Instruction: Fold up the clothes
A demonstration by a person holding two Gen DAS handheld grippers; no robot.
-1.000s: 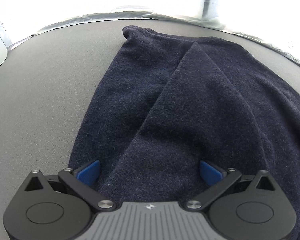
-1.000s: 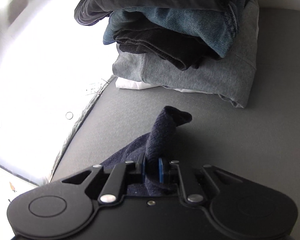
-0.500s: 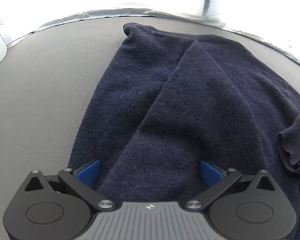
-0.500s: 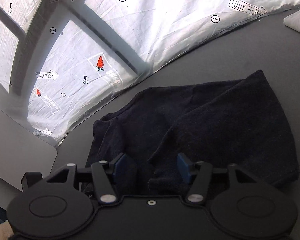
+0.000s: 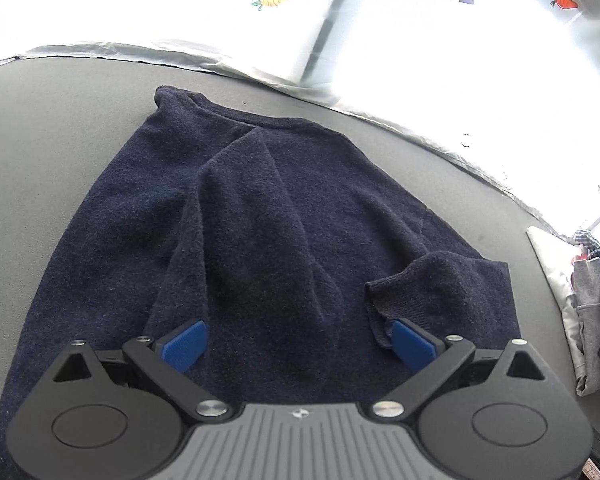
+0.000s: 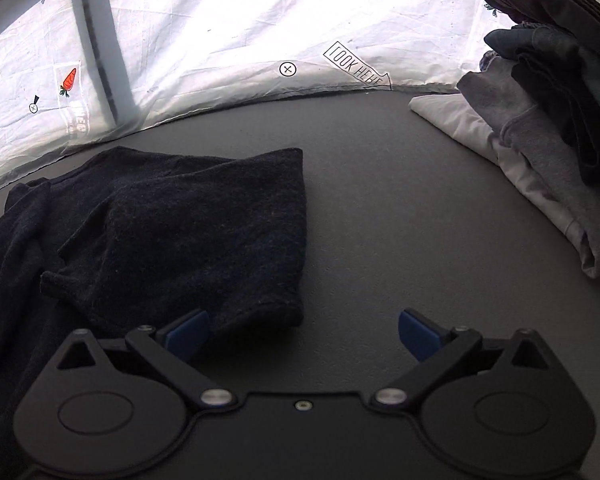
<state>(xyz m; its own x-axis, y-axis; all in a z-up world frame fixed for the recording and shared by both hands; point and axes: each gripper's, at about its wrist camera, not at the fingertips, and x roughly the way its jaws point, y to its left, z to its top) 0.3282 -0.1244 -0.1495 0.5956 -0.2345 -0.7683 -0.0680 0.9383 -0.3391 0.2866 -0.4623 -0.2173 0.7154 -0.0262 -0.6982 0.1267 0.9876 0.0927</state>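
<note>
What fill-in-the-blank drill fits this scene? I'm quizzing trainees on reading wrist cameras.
1. The fuzzy knit sweater lying on the table is dark ____.
2. Both the left claw and right claw are ____.
3. The pile of folded clothes lies to the sweater's ____.

Missing: navy blue; open; right

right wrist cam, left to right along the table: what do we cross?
Navy sweater with a sleeve folded across it → bare grey tabletop → stack of folded clothes at the right edge. Right gripper sits open in the foreground, over the sweater's right edge.
</note>
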